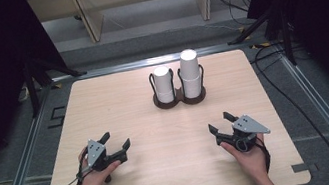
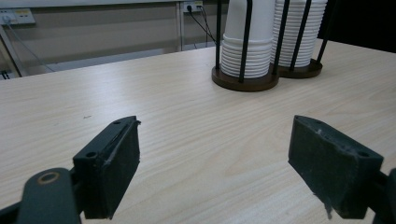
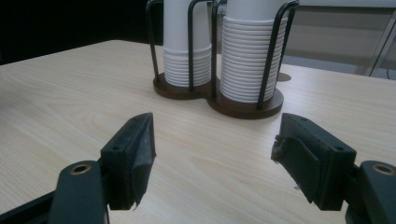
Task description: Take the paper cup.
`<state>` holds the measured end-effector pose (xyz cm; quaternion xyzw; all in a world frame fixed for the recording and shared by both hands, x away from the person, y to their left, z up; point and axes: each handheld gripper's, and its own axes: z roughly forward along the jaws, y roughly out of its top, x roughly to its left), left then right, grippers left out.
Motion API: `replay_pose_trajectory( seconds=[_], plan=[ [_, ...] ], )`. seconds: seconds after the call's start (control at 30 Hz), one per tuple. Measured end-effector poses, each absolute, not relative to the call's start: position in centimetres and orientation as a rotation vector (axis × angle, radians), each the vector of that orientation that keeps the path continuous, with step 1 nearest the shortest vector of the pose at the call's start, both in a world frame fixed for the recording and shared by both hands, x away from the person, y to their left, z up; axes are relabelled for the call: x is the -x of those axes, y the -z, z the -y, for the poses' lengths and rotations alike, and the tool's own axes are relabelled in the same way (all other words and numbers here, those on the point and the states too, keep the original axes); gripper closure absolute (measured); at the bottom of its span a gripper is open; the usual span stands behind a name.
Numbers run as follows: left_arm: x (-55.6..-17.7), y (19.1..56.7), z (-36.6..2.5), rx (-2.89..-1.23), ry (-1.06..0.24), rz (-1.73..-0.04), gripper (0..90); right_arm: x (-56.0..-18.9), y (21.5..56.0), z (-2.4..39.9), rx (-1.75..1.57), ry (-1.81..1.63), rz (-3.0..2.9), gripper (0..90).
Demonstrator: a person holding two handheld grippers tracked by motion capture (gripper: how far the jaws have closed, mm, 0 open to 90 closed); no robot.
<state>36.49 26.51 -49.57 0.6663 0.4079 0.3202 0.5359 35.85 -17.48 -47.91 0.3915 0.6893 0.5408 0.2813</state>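
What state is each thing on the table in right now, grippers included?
Left gripper: open, holding nothing.
Right gripper: open, holding nothing.
Left cup stack: upright in the holder, shorter.
Right cup stack: upright in the holder, taller.
Cup holder: standing on the table, both sides loaded.

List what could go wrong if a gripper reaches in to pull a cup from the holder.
1. The right cup stack rises well above the wire holder, so a sideways pull at its top may tip it.
2. The nested cups sit tightly, so several might lift together.
3. The left cup stack stands close beside the right one; the open right gripper might knock either.
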Motion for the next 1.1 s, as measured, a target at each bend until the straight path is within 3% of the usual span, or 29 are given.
replay_pose_trajectory(
  seconds=[0.33,1.1],
  plan=[
    [-39.9,48.6,-23.9,-1.645,-0.752,-0.880,14.8,-36.5,46.5,17.4,-1.055,-1.494,-1.830,28.4],
    [-47.3,47.3,-18.4,-1.709,-0.681,-0.780,15.6,-41.2,42.4,12.9,-0.936,-1.513,-1.875,27.9]
  ],
)
